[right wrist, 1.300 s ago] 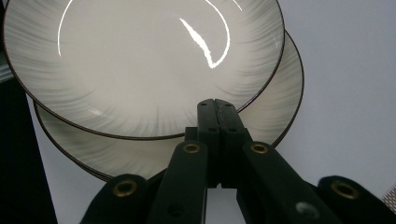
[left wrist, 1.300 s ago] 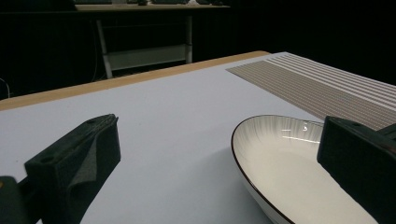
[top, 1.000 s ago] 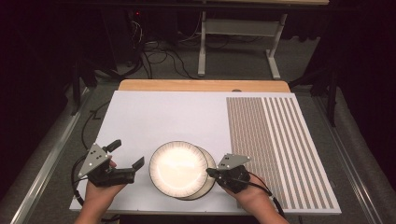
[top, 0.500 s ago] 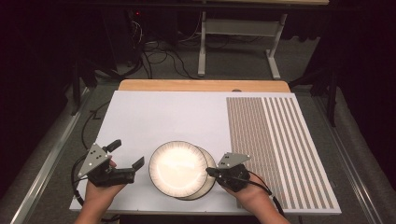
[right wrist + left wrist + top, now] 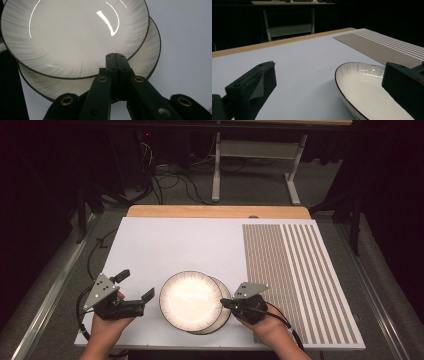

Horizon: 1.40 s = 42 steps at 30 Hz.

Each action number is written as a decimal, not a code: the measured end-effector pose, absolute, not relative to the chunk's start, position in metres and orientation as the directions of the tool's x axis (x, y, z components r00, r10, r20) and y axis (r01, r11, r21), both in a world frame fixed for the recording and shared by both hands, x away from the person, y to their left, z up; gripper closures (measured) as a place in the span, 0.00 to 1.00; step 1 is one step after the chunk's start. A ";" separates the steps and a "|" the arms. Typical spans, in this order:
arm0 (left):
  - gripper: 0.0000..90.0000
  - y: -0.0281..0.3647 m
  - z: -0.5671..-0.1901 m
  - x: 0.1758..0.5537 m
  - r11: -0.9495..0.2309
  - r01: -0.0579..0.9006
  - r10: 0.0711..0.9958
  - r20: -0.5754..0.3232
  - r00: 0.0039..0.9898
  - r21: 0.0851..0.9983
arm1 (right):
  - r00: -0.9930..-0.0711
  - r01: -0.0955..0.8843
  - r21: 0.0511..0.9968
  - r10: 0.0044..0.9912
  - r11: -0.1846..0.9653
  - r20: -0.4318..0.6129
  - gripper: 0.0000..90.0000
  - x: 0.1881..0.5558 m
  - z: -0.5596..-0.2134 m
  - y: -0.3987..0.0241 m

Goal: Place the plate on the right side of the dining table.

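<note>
Right gripper view: the upper plate (image 5: 75, 37) lies offset on the lower plate (image 5: 147, 57), directly ahead of the right gripper (image 5: 115, 58), whose jaws are pressed shut over the plates' near rims, though a grip on a rim cannot be told. Separating the stack is judged the step in hand, and a lift of the upper plate is called for next. The left gripper (image 5: 136, 285) is held wide open and empty just left of the stack, low and level, with the right hand (image 5: 265, 325) brought in low from the near edge.

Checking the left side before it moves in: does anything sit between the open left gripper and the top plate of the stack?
Nothing visible: bare white table lies between the left gripper and the dark-rimmed white top plate.
</note>
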<state>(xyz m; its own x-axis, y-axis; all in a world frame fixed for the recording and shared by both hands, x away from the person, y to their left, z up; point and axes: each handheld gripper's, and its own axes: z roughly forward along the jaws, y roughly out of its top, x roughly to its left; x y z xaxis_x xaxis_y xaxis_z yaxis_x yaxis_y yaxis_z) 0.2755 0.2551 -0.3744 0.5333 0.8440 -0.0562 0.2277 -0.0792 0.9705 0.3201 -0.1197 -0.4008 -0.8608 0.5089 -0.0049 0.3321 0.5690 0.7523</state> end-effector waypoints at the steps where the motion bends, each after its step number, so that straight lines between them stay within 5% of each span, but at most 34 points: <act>1: 0.00 0.255 -0.374 0.275 -0.078 0.227 0.844 -0.057 0.533 0.971 | -0.860 0.332 0.750 0.509 0.572 -0.008 1.00 0.320 -0.400 -0.120; 31: 0.00 0.246 -0.378 0.278 -0.093 0.264 0.831 -0.072 0.552 0.960 | -0.890 0.297 0.739 0.456 0.604 -0.016 1.00 0.316 -0.408 -0.089; 42: 0.00 0.230 -0.390 0.292 -0.126 0.452 0.801 -0.178 0.571 0.883 | -0.889 0.292 0.735 0.456 0.612 -0.027 1.00 0.316 -0.407 -0.090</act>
